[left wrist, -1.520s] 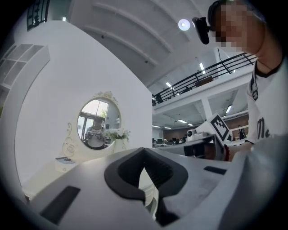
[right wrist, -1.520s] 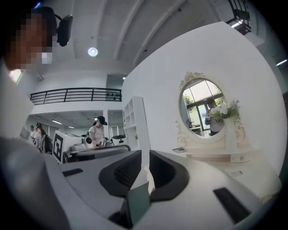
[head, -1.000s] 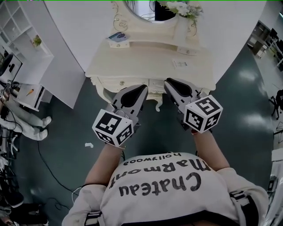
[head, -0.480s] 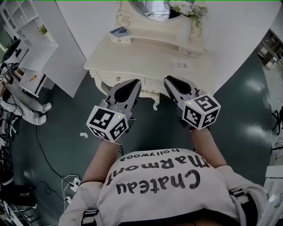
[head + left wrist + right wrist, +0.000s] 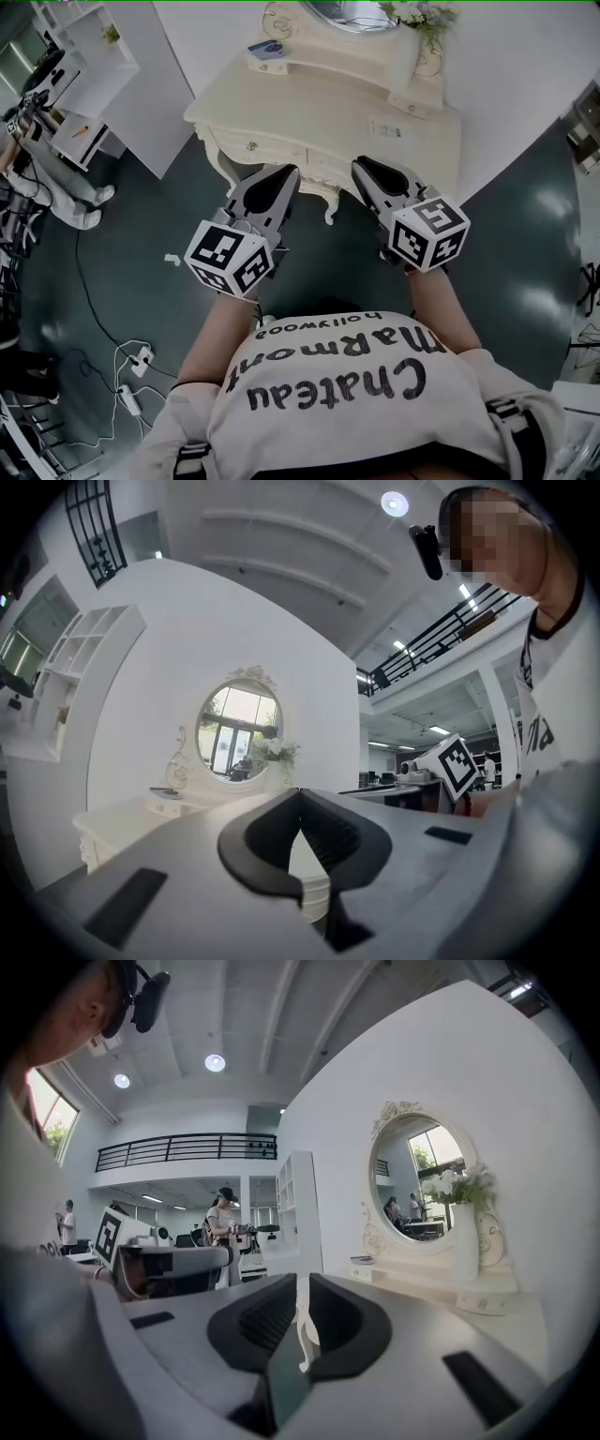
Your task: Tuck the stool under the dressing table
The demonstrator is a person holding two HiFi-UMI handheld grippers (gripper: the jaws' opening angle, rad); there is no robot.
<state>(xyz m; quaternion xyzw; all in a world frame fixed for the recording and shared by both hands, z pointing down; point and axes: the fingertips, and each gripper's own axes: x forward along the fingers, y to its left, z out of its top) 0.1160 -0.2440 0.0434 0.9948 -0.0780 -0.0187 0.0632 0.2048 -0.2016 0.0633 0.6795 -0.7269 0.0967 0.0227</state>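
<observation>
Mirror (image 5: 342, 11) cut by the top edge, counter (image 5: 309, 103) legs partly behind left tool (image 5: 284, 172), card (image 5: 387, 128) beyond right tool (image 5: 360, 163) too small to read

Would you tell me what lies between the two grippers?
Head view: only dark floor and the dressing table's carved edge lie between the left gripper and right gripper.

The head view looks steeply down over the bench (image 5: 319, 103); both gripper views face level toward its mirror (image 5: 239, 728).
</observation>
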